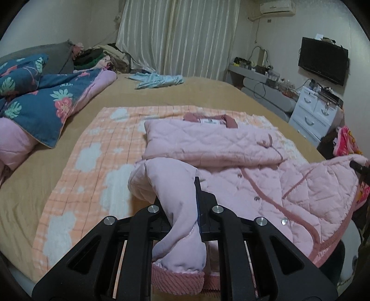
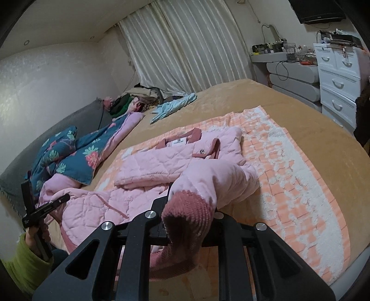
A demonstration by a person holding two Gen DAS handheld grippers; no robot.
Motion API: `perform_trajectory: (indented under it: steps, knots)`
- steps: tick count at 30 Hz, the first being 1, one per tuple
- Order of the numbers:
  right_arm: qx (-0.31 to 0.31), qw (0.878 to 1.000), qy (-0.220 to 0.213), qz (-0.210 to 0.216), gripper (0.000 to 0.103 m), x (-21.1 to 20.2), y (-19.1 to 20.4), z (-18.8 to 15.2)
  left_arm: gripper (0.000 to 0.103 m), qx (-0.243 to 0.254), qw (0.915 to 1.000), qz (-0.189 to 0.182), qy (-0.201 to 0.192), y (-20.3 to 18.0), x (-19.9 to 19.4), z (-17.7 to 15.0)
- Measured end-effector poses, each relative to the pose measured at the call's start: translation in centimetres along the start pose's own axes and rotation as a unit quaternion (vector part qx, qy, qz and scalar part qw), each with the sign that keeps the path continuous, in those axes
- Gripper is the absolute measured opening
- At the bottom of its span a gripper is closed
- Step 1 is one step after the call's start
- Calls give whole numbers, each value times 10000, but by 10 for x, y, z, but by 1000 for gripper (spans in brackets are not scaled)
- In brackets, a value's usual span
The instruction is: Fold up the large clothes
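Pink jacket hem clamped in both: left gripper, right gripper. Collar far end, long axis runs away.

Pretty clearly someone's bedroom at home. Big bed with a tan cover, a floral quilt bunched by the headboard, long pale curtains behind it. There's a wall TV, an air conditioner up high, white drawers and a cluttered grey dresser with cables.
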State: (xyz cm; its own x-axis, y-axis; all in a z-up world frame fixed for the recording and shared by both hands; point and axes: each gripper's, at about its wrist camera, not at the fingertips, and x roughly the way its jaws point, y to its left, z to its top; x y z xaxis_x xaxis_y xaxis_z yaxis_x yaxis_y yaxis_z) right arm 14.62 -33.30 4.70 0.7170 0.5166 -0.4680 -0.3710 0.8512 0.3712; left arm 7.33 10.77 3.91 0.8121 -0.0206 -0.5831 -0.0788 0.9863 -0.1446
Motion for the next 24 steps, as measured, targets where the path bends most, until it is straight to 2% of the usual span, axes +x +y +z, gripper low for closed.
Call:
perform_trajectory:
  steps: [9,24]
  knots:
    - [145,9998,-120,-54,14,6,-8,16,6,-41,9999,52,-133,-4,7,33]
    - [431,9989,-113,-135,14,23,-20,52,7,-261,9989,236,-306,3,22,68]
